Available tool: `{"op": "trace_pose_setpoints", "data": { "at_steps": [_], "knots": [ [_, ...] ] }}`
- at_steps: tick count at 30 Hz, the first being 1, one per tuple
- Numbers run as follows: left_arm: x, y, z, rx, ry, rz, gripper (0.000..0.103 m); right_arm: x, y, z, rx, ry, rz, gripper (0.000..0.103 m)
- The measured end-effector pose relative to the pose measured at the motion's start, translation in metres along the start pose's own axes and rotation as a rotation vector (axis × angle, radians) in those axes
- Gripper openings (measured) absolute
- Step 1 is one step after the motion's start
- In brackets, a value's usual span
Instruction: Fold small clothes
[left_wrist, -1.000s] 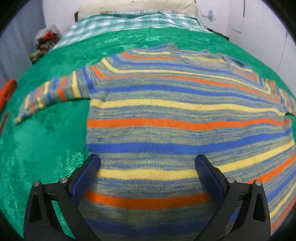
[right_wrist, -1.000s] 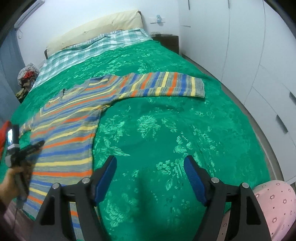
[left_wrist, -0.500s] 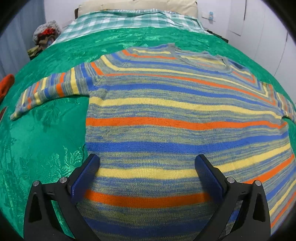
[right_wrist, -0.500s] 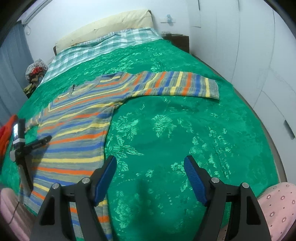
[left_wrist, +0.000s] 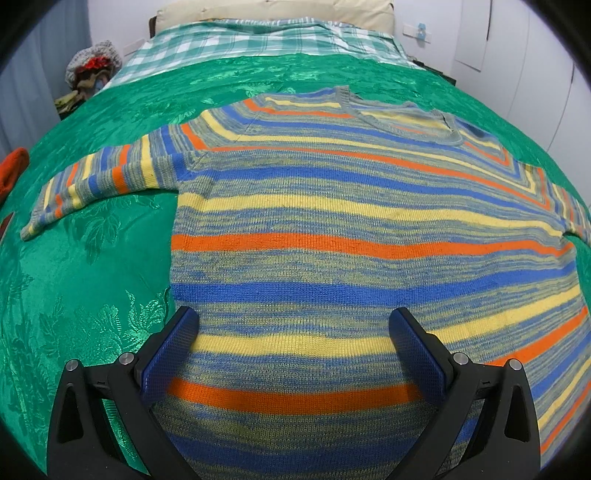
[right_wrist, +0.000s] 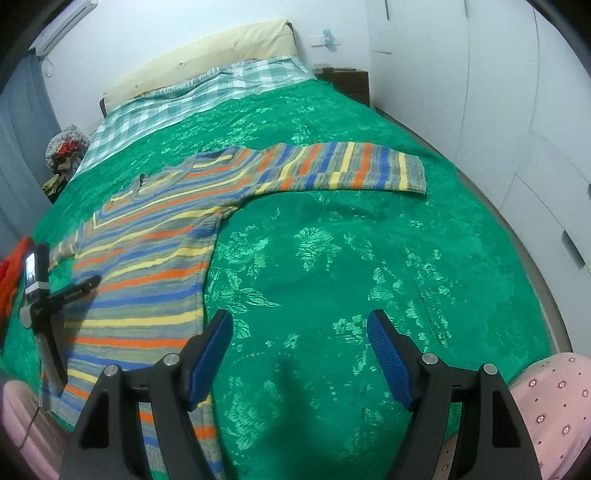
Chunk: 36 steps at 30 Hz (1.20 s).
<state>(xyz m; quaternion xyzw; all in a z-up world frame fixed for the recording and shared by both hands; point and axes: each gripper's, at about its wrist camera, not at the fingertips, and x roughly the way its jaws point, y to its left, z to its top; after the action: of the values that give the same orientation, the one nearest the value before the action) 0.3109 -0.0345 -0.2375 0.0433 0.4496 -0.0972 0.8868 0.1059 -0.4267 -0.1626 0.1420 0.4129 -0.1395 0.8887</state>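
Both the left gripper (left_wrist: 293, 328) and right gripper (right_wrist: 299, 332) gape empty above the flat striped sweater (left_wrist: 351, 236), neck toward the pillow (right_wrist: 207, 55).

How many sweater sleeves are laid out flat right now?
2. One sleeve stretches left from the sweater in the left wrist view; the other sleeve stretches right across the green bedspread in the right wrist view.

Bare green bedspread (right_wrist: 332, 258) lies open right of the spread striped sweater (left_wrist: 332, 240); nothing stands on it.
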Motion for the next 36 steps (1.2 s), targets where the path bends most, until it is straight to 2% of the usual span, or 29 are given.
{"op": "trace_pose_setpoints", "data": {
  "at_steps": [30,36],
  "knots": [
    [-0.001,-0.001,0.0,-0.001,0.0,0.001,0.103,0.0,0.016,-0.002,-0.06,0.0,0.015,0.074],
    [-0.001,-0.001,0.0,-0.002,0.001,0.001,0.103,-0.006,0.002,0.001,-0.003,-0.031,0.005,0.074]
  ]
}}
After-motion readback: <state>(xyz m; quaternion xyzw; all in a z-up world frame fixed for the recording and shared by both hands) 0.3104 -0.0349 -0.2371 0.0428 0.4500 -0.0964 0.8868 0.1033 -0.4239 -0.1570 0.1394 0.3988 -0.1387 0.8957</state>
